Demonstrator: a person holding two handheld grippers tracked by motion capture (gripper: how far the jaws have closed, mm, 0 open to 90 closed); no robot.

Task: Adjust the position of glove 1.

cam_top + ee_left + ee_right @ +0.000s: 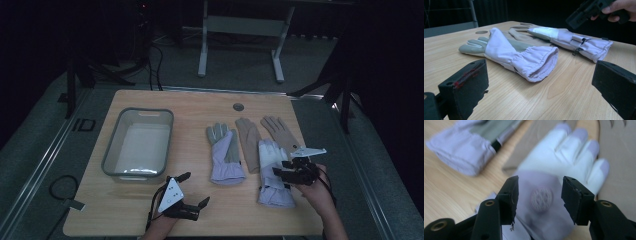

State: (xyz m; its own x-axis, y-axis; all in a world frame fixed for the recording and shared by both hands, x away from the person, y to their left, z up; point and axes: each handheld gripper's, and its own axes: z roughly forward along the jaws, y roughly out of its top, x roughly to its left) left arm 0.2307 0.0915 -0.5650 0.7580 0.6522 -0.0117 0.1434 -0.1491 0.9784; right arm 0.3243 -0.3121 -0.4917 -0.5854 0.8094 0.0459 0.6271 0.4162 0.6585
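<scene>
Four gloves lie on the wooden table (150,205). A lilac glove with a grey palm (225,152) (506,50) lies in the middle, its cuff toward me. Right of it are two tan gloves (248,135) (281,131). A white and lilac glove (272,175) (574,40) (564,152) partly overlaps them. My right gripper (280,169) (540,188) hovers open just over this glove's back, with nothing pinched. My left gripper (194,190) (541,82) rests open near the front edge, pointing at the lilac glove's cuff, and is empty.
A grey plastic tub (112,150), empty, stands on the left half of the table. A round cable hole (238,107) sits near the far edge. Beyond the table are a white frame stand (240,30) and dark tripod legs (345,95).
</scene>
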